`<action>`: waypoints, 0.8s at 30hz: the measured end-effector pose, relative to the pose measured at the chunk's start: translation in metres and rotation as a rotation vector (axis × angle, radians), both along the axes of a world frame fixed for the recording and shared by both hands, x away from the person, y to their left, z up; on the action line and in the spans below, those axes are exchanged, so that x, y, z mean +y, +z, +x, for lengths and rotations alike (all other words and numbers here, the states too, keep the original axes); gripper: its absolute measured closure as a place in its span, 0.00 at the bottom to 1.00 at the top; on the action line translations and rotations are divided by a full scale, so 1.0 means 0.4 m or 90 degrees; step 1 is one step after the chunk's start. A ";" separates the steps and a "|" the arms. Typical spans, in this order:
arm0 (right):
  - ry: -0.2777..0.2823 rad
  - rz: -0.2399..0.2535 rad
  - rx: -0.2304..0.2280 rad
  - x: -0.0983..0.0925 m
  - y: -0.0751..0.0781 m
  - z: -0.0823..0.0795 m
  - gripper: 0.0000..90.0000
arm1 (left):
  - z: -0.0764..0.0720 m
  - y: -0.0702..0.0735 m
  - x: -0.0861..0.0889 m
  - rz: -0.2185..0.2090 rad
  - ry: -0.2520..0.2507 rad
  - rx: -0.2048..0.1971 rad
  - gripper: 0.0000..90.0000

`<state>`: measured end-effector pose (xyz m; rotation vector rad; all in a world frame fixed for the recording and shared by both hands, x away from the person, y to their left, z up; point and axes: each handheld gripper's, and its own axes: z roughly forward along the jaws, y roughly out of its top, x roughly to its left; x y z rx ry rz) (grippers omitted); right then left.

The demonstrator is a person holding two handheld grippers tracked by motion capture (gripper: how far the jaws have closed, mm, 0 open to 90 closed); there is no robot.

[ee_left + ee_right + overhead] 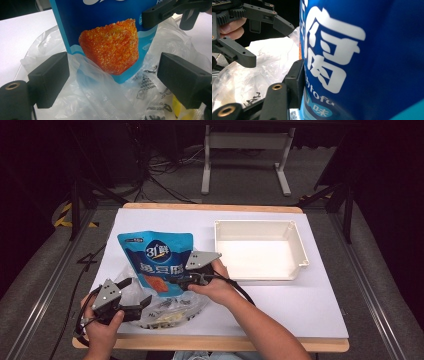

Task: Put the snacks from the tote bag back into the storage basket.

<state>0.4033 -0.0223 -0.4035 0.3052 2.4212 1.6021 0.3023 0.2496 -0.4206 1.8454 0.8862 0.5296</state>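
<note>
— Where the blue snack pouch [156,262] lies on the white worktop [310,305], any grip on it?
— Yes: clamped at its right edge by the right tongs [176,281], one black jaw flat against the printed face in the right gripper view, the other hidden behind the pouch [367,60].
— Lying flat or lifted?
— Cannot tell for sure; lower end tucked into the clear plastic bag [165,307], upper end pointing toward the far edge of the worktop.
— And the left tongs [134,292]?
— Standing wide open, holding nothing. Seen in the left gripper view with both jaws spread either side of the crumpled clear plastic bag [100,100], the pouch's [110,37] orange picture straight ahead between them, no pad pressing on anything.
— Position of those tongs on the worktop?
— Near the front left corner, at the bag's left side, held in the left hand [102,330].
— Anything else nearby?
— White tray [297,242] to the right of the pouch, well apart from both tongs. Also something yellow inside the bag [178,110], too hidden to name.
</note>
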 end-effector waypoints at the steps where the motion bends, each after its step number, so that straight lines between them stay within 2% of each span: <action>1: -0.001 -0.002 0.001 0.001 0.001 -0.001 0.56 | 0.000 0.000 0.001 0.002 -0.001 -0.001 0.13; 14: -0.010 -0.013 0.010 0.004 0.007 -0.008 0.59 | 0.001 -0.001 0.002 -0.003 0.001 0.000 0.13; 20: -0.021 -0.028 0.005 0.011 0.015 -0.014 0.60 | 0.002 -0.002 0.004 -0.005 0.002 0.004 0.13; 24: -0.019 -0.032 -0.004 0.012 0.017 -0.017 0.60 | 0.005 -0.003 0.007 -0.017 -0.001 0.012 0.13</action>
